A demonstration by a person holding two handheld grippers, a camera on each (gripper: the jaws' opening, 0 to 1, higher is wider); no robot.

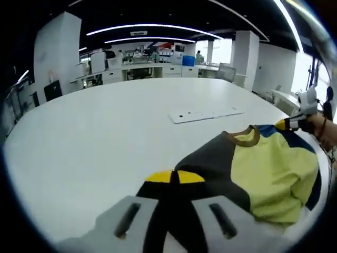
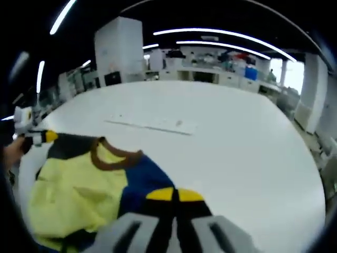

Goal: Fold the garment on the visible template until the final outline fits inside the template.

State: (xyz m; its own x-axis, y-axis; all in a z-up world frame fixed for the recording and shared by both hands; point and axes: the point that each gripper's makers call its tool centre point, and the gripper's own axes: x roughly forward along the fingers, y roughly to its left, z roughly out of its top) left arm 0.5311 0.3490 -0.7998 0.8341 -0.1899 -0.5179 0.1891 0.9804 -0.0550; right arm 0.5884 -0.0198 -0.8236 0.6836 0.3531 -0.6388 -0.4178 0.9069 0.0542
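Note:
A shirt (image 1: 268,174) with a yellow-green body, a brown collar (image 1: 245,138), one dark grey sleeve and one blue sleeve lies bunched on the white table (image 1: 105,126). My left gripper (image 1: 174,199) is shut on the dark grey sleeve (image 1: 210,158) just behind its yellow cuff (image 1: 174,176). My right gripper (image 2: 175,216) is shut on the blue sleeve (image 2: 145,176) behind its yellow cuff (image 2: 174,195). Each gripper appears in the other's view: the right gripper (image 1: 303,113) far right, the left gripper (image 2: 29,129) far left. The shirt (image 2: 73,190) hangs slack between them.
A flat white strip (image 1: 205,114) lies in the tabletop beyond the collar, also seen as the strip (image 2: 152,125). A hand (image 1: 322,130) holds the right gripper. Desks and shelves stand far behind the table. Bare tabletop (image 2: 237,158) spreads beyond the shirt.

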